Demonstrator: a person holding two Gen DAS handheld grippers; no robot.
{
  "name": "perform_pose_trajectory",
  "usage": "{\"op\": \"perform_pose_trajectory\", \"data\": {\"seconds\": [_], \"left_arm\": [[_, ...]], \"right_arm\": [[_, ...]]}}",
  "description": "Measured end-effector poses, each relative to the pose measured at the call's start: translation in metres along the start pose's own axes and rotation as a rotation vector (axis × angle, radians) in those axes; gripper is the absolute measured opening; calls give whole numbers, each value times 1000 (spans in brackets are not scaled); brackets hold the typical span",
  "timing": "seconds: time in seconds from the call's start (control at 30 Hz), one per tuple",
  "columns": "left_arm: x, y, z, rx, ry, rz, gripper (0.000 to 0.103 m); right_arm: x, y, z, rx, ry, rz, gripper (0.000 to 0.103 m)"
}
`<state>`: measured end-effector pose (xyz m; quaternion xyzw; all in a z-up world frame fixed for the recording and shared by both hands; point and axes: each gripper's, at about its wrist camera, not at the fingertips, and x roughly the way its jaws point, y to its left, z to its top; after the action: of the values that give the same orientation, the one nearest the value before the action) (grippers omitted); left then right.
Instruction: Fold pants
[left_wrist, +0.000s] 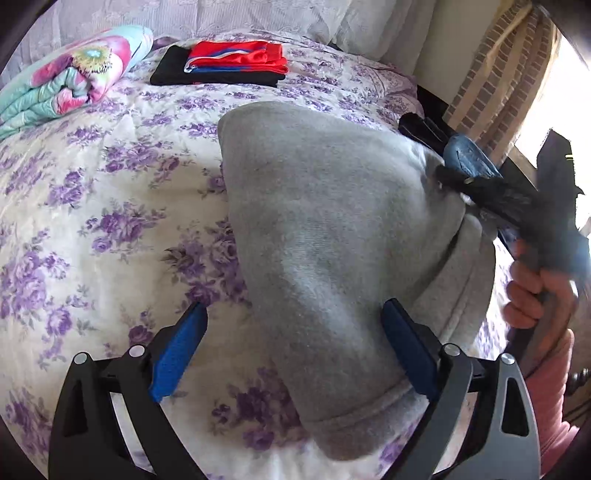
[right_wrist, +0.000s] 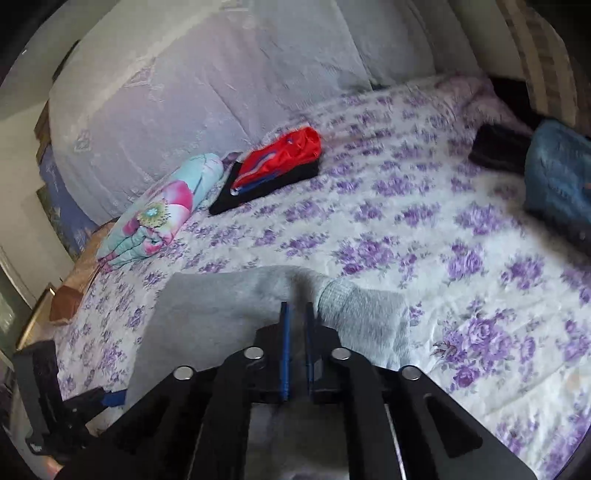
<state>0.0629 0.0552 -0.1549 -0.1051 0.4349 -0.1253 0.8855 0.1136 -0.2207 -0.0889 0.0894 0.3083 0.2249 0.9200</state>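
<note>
Grey sweatpants (left_wrist: 325, 236) lie on the flowered bedspread, partly lifted into a hump. My left gripper (left_wrist: 295, 343) is open, its blue pads on either side of the near cuff end, the right pad touching the cloth. My right gripper (left_wrist: 441, 175) shows in the left wrist view, pinching the far upper edge of the pants. In the right wrist view my right gripper (right_wrist: 297, 310) is shut on a bunched fold of the grey pants (right_wrist: 229, 314), which hang below it. The left gripper (right_wrist: 74, 406) shows at that view's lower left.
A folded red and blue garment on a black one (left_wrist: 229, 64) lies at the far side of the bed (left_wrist: 92, 221). A rolled flowered quilt (left_wrist: 70, 77) is far left. Blue jeans (right_wrist: 557, 173) and a dark garment (right_wrist: 495, 147) lie at the right. Pillows line the back.
</note>
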Motion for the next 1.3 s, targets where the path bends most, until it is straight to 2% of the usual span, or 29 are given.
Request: {"op": "perform_pose_trajectory", "data": {"seconds": [0.03, 0.13, 0.2, 0.27, 0.33, 0.4, 0.47, 0.53, 0.6, 0.67, 0.73, 0.77, 0.8, 0.87, 0.93, 0.97, 1.0, 1.03, 1.07, 1.1, 1.17, 1.2, 1.27, 1.3], "left_arm": [[-6, 5, -1, -1, 2, -13, 93], [-25, 20, 3, -17, -18, -15, 93], [-41, 27, 13, -22, -79, 18, 93], [-47, 27, 30, -19, -127, 36, 93], [-42, 23, 46, -3, -139, 15, 93], [-19, 16, 61, 13, -101, 18, 93], [13, 12, 68, 22, -33, 88, 92], [41, 20, 67, -18, 29, 109, 93], [45, 38, 65, -131, 68, 41, 92], [30, 45, 64, -175, 47, 53, 92], [1, 40, 60, -137, -49, 155, 90], [-9, 36, 57, -122, -80, 176, 90], [-20, 31, 52, -109, -107, 170, 90], [-32, 18, 40, -93, -120, 107, 91], [-34, 6, 29, -64, -111, 68, 91], [-32, 0, 22, -50, -97, 62, 91], [-25, -7, 13, -30, -73, 64, 91], [-17, -11, 5, -13, -45, 83, 91], [-4, -14, -3, 5, -7, 117, 93], [6, -11, -13, -3, 14, 117, 96], [4, 2, -22, -92, 36, 46, 97], [-1, 10, -20, -130, 62, 11, 97], [-15, 23, -17, -184, 61, -20, 96], [-22, 30, -15, -205, 53, -22, 95]], "right_arm": [[-18, 17, -4, -51, -36, 31, 30], [-44, 56, -21, -172, -49, 140, 30], [-47, 80, -40, -252, -19, 181, 30], [-39, 92, -60, -292, 57, 172, 29], [-26, 89, -85, -301, 135, 109, 27], [-27, 76, -102, -273, 139, 121, 27], [-34, 64, -108, -213, 144, 149, 27], [-37, 53, -113, -169, 150, 158, 26], [-38, 47, -115, -153, 162, 156, 25], [-42, 44, -115, -146, 169, 170, 28], [-56, 43, -103, -146, 128, 177, 31], [-63, 41, -96, -143, 96, 190, 33], [-70, 41, -88, -141, 61, 203, 34], [-78, 39, -69, -136, -22, 209, 39], [-73, 37, -57, -130, -51, 227, 42], [-65, 31, -52, -122, -46, 217, 43], [-55, 24, -50, -114, -32, 173, 43], [-39, 13, -50, -105, -9, 57, 43], [-27, 4, -50, -107, 0, -59, 33], [-19, -7, -53, -101, 12, -105, 31], [-26, -22, -55, -11, 6, -39, 32], [-38, -18, -55, -13, -15, -48, 35], [-67, 6, -58, -118, -109, -76, 49], [-78, 20, -64, -185, -137, -63, 50]]}}
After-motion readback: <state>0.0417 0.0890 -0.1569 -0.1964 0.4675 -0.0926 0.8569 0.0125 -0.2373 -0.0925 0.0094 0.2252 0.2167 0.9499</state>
